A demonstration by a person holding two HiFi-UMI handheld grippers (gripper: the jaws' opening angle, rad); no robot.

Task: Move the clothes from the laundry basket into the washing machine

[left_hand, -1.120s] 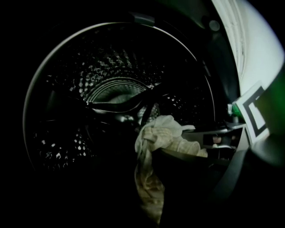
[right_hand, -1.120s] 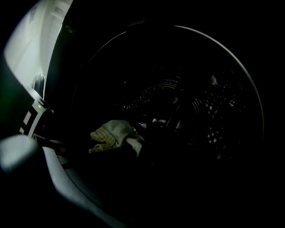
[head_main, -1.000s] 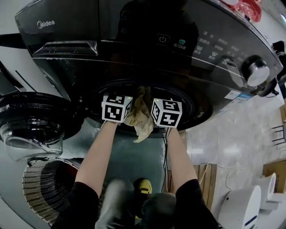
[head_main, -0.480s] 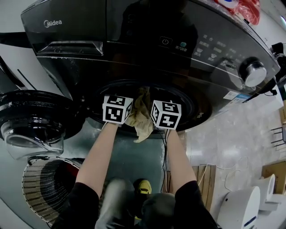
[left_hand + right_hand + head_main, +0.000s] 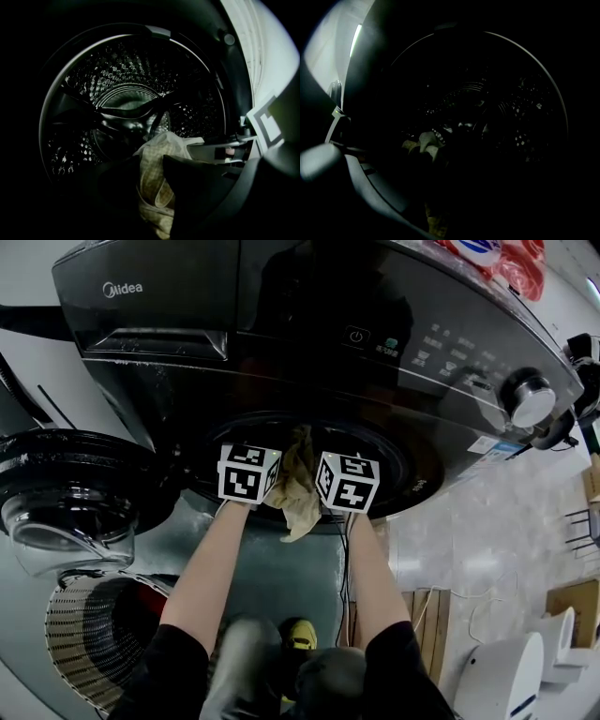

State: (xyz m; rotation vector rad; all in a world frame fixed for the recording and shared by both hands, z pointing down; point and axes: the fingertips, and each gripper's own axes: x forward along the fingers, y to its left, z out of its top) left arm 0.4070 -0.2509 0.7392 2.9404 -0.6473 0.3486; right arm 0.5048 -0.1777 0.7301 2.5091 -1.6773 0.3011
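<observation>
At the person's feet stood the laundry basket (image 5: 67, 638). It looked dark inside, and I could see only something red (image 5: 146, 589) at its rim, so I judged that more clothes could be waiting there. Further out, both arms reached to the mouth of the washing machine (image 5: 309, 324), whose round door (image 5: 66, 517) hung open at the left.

A pale checked cloth (image 5: 294, 491) hung between the two claws, partly over the lip of the opening. The left claw (image 5: 251, 472) pinched this cloth between its jaws. The right claw (image 5: 347, 481) had just been opening its jaws, and they stood wide, with a fold of the cloth low between them but not gripped.

The step in hand seemed to be the drop. Next, the left claw should let go, with a push deeper if needed. Behind, the drum (image 5: 131, 98) looked otherwise empty.
</observation>
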